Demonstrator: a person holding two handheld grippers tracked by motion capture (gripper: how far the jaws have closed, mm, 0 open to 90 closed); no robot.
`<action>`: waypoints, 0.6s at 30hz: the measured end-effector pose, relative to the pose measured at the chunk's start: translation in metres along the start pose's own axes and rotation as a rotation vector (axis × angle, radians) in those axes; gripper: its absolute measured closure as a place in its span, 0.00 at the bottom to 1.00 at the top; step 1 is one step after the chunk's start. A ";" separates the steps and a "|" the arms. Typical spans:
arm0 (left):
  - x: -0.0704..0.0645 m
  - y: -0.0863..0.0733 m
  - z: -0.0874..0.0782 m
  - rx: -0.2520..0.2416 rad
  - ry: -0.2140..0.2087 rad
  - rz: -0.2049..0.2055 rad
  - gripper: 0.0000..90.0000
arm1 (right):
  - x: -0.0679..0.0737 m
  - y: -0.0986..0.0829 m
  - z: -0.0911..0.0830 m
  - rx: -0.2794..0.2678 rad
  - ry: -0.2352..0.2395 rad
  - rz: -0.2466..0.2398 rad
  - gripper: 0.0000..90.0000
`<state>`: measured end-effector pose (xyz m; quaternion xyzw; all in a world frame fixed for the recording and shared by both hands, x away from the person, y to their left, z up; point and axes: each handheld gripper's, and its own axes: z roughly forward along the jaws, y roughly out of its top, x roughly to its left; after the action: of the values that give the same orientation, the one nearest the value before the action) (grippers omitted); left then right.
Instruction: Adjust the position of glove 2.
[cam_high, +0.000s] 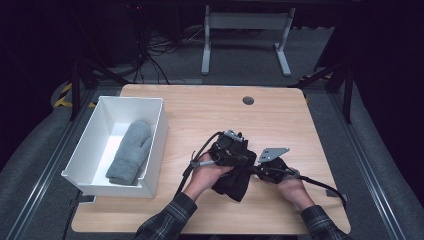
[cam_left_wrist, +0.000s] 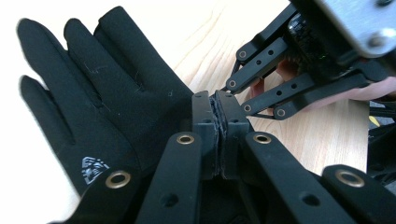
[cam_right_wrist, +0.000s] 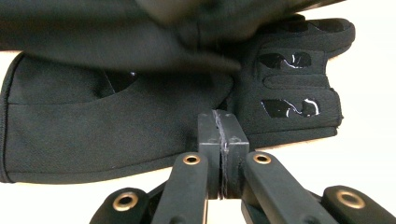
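Observation:
A black glove is held above the wooden table between my two grippers, and part of it hangs down. In the left gripper view the glove spreads its fingers to the left and bears a small white logo. My left gripper is shut on its edge, and the right gripper sits right beside it. In the right gripper view the glove lies across the frame, its shiny grip patches at the right. My right gripper is shut on its lower edge. From above, the left gripper and right gripper nearly meet.
A white bin stands at the table's left side with a grey mitten lying inside. A round cable hole sits near the far edge. Cables trail from both grippers. A white desk frame stands on the floor beyond.

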<state>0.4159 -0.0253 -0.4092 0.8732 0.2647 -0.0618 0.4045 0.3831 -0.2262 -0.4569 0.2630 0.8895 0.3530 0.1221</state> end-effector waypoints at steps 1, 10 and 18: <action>0.000 0.000 0.003 0.003 -0.001 -0.003 0.98 | 0.000 0.000 0.000 0.000 0.001 0.000 1.00; 0.001 -0.005 0.023 0.022 -0.037 -0.016 0.97 | -0.002 -0.001 -0.004 0.002 0.001 0.005 1.00; -0.005 -0.005 0.033 0.041 -0.067 0.005 0.89 | -0.036 -0.022 -0.040 -0.062 -0.110 0.137 0.86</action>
<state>0.4122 -0.0488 -0.4330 0.8794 0.2477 -0.0954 0.3952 0.3885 -0.2826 -0.4421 0.3382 0.8501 0.3730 0.1546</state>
